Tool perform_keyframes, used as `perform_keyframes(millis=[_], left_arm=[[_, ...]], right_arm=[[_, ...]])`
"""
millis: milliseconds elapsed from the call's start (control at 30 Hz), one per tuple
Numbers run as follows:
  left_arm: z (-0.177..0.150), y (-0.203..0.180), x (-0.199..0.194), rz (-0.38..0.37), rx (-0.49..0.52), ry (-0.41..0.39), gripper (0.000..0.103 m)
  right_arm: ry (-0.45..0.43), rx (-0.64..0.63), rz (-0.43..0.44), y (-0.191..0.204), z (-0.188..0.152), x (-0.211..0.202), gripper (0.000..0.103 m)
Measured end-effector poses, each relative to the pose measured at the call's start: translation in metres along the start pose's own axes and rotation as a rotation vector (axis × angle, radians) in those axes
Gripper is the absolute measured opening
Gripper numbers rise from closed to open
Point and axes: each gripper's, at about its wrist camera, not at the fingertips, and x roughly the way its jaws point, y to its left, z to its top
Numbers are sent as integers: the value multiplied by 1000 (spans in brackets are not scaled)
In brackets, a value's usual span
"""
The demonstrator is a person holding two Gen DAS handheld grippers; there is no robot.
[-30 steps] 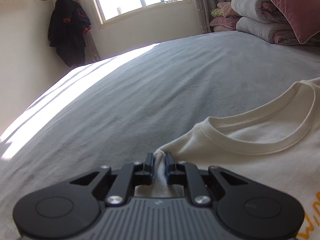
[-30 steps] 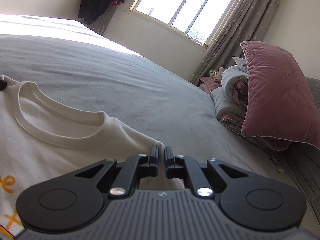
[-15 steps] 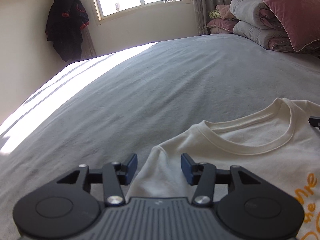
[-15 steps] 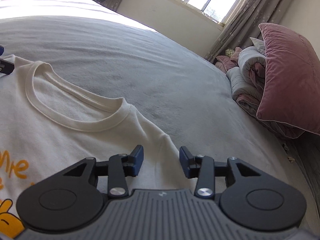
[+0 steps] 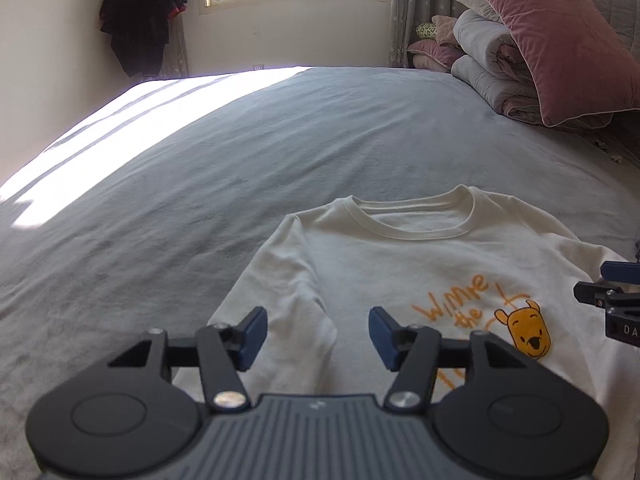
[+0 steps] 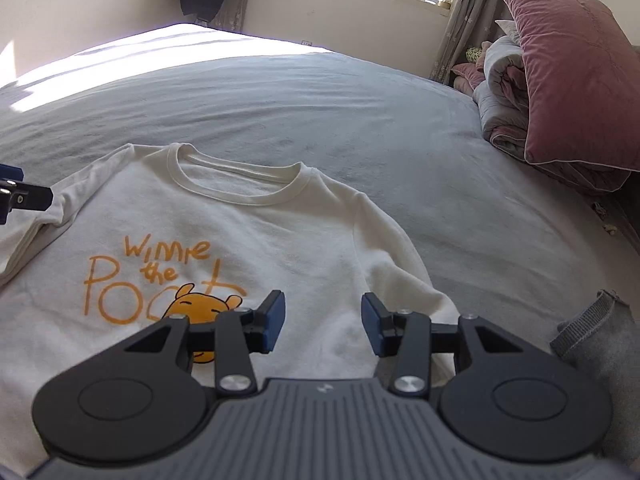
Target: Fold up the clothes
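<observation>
A cream sweatshirt (image 5: pixel 400 264) with an orange bear print lies flat, front up, on the grey bed, collar toward the window. My left gripper (image 5: pixel 317 322) hovers above its left sleeve; its jaws are opening and nothing is between them. My right gripper (image 6: pixel 323 308) hangs open over the right sleeve of the sweatshirt (image 6: pixel 240 232), also with nothing in it. Both sleeves lie folded down along the body. Each gripper's tip shows at the edge of the other's view.
The grey bed cover (image 5: pixel 240 152) stretches wide to the left and far side. A pink pillow (image 5: pixel 560 40) and rolled duvets (image 5: pixel 488 68) pile up at the right. A grey garment (image 6: pixel 600 344) lies near the right gripper. Dark clothes (image 5: pixel 144 12) hang by the window.
Both grippers were shut on the sweatshirt's shoulders; they let go, opened, and pulled back and up, so the whole collar and print now show.
</observation>
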Motion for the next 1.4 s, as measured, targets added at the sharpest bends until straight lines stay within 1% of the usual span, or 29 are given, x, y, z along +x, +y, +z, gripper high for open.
perform_keyframes(millis=[133, 200, 333, 500, 567, 667, 733, 767, 800, 833, 900, 1000, 1133, 1167, 1200, 1267, 1300, 1333, 1367, 1400], left_arm=[[-16, -9, -33, -30, 28, 19, 59], [-25, -9, -49, -48, 19, 28, 59], [-45, -1, -72, -103, -58, 78, 59], [-86, 19, -98, -196, -173, 150, 59], [-102, 27, -101, -218, -209, 168, 59], [-131, 43, -97, -254, -295, 198, 59], [-147, 52, -90, -289, -359, 237, 56], [-155, 57, -86, -307, -392, 254, 54], [-161, 61, -85, -326, -413, 247, 51], [-163, 64, -86, -347, -421, 236, 51], [-168, 71, -86, -393, -453, 223, 51], [-181, 83, -84, -467, -543, 223, 48], [-193, 90, -82, -566, -638, 267, 48], [-196, 89, -82, -582, -646, 274, 48], [-197, 87, -82, -590, -645, 275, 47], [-198, 83, -84, -574, -616, 268, 39], [-197, 81, -84, -555, -601, 267, 29], [-198, 82, -85, -538, -606, 271, 12], [-199, 84, -85, -520, -612, 275, 5], [-200, 86, -85, -507, -624, 277, 5]], right_arm=[[22, 52, 48, -7, -11, -33, 46], [23, 61, 59, -8, -16, -47, 47], [26, 93, 100, -9, -32, -76, 48], [72, 209, 229, -13, -71, -100, 49], [109, 268, 290, -15, -90, -101, 49], [149, 345, 374, -19, -117, -97, 49], [169, 413, 441, -23, -134, -94, 48], [178, 450, 476, -26, -143, -93, 44], [187, 482, 513, -28, -148, -91, 34], [197, 510, 549, -29, -151, -91, 32], [213, 568, 634, -30, -156, -88, 31], [243, 643, 742, -25, -165, -79, 31], [253, 689, 811, -16, -165, -72, 31], [253, 695, 822, -14, -164, -71, 30], [253, 698, 830, -11, -163, -70, 27], [256, 688, 831, -4, -160, -70, 17], [258, 680, 822, -1, -158, -70, 11], [257, 667, 812, 2, -155, -70, 10], [252, 650, 803, 3, -151, -72, 10], [246, 633, 793, 4, -147, -75, 10]])
